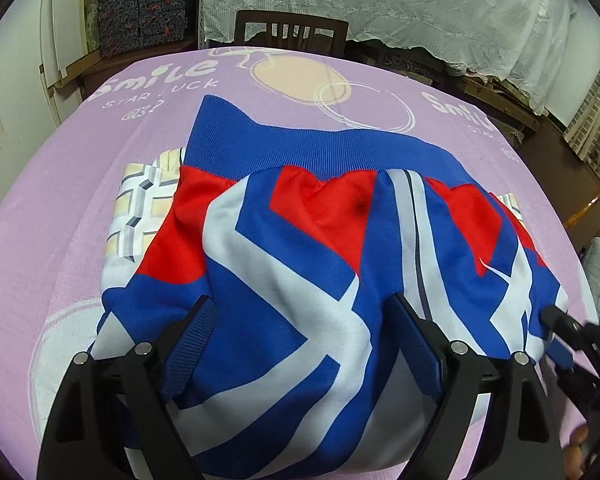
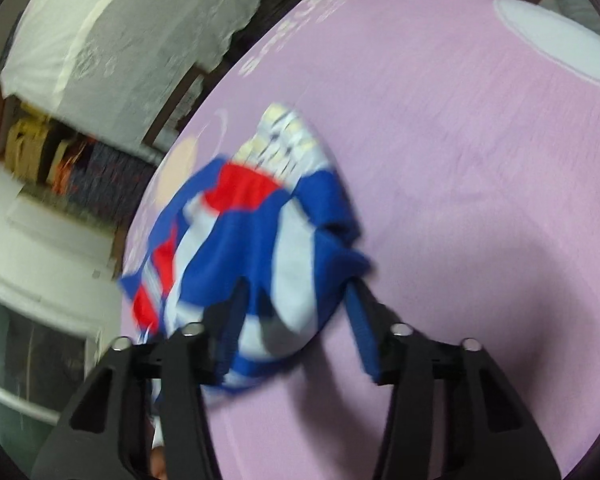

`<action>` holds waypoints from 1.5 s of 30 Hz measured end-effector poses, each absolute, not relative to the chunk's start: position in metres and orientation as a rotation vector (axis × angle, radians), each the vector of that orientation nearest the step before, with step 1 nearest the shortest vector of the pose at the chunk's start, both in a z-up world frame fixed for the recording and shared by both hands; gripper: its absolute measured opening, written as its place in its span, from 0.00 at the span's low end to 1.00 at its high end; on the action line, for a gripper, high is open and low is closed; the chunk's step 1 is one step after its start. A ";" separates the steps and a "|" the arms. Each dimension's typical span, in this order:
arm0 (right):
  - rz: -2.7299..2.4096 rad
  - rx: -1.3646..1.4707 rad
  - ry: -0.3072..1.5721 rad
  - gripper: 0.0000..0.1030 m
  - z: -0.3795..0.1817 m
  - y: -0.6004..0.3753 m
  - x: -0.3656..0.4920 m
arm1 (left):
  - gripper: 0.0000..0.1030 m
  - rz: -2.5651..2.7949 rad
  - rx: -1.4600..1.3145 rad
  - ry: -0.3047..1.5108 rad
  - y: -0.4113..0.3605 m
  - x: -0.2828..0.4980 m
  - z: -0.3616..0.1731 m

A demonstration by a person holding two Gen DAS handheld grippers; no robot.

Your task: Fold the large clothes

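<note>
Clearly well advanced: the red, white and blue jacket [image 1: 312, 264] lies gathered into a compact bundle on the pink cloth-covered table [image 1: 80, 184], its blue ribbed hem [image 1: 320, 148] on the far side, and it rests partly on a folded checked garment [image 1: 144, 204] beneath it. My left gripper [image 1: 300, 316] stands wide, its fingers straddling the near edge of the bundle without pinching it. My right gripper [image 2: 296, 296], seen blurred from its own camera, is partly open at the bundle's corner; cloth sits between its fingers, but I see no pad pressing on it. I judge the main folds made. What remains, as I read it, is squaring the loose near edge and corner, then letting go.
</note>
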State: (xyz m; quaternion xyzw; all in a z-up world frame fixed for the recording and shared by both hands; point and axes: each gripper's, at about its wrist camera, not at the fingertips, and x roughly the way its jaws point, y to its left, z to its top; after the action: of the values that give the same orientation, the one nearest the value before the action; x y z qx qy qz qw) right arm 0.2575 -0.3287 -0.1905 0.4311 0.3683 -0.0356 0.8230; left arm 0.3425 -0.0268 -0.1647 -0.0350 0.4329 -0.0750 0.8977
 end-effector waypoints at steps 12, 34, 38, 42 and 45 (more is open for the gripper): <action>-0.017 0.923 0.734 0.33 -0.196 -0.322 0.271 | 0.87 -0.151 -0.062 0.895 -0.027 0.342 -0.165; 0.156 0.032 0.420 0.09 -0.054 -0.121 0.277 | 0.66 -0.313 -0.506 0.780 0.139 0.326 -0.087; 0.248 -0.115 0.403 0.09 -0.061 -0.072 0.264 | 0.72 -0.459 -0.575 0.774 0.132 0.325 -0.088; 0.299 -0.202 0.411 0.09 -0.071 -0.048 0.259 | 0.73 -0.504 -0.606 0.739 0.128 0.317 -0.082; 0.305 -0.204 0.421 0.09 -0.073 -0.046 0.259 | 0.73 -0.517 -0.631 0.725 0.129 0.316 -0.080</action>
State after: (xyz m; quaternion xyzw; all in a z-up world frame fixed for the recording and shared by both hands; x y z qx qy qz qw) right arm 0.2592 -0.0463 -0.0734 -0.1008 0.2078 0.1503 0.9613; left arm 0.3162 0.1294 -0.0798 -0.3001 0.3449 -0.2457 0.8548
